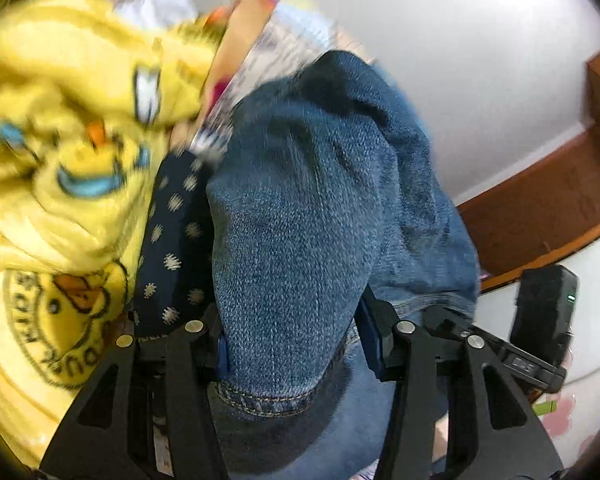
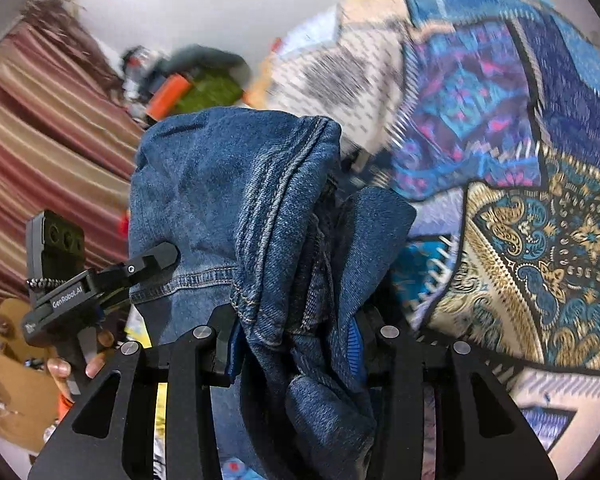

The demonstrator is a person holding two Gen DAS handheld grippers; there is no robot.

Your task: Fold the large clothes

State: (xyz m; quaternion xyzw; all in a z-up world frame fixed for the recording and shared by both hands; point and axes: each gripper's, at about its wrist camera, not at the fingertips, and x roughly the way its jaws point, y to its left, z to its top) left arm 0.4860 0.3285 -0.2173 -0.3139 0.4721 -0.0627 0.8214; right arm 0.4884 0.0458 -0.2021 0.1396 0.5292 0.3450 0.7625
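Blue denim is filling both wrist views: a pair of jeans point(image 1: 300, 216) is hanging bunched between the two tools. The left gripper point(image 1: 292, 354) is standing partly open, its blue-padded fingers point(image 1: 222, 354) pressing on a thick fold of the denim whose stitched hem is curling just below them. The right gripper point(image 2: 296, 346) is likewise standing partly open and clamping a bunched, seamed wad of the same jeans point(image 2: 236, 200), which is draping over and in front of its pads.

To the left of the denim in the left view, a yellow duck-print garment point(image 1: 60, 184) is lying crumpled, with a dark dotted cloth point(image 1: 172, 240) just beside the jeans. In the right view, a patterned blue and gold paisley fabric point(image 2: 540, 248) is spreading on the right, and striped reddish cloth point(image 2: 40, 128) is lying far left. The background is blurring in both views.
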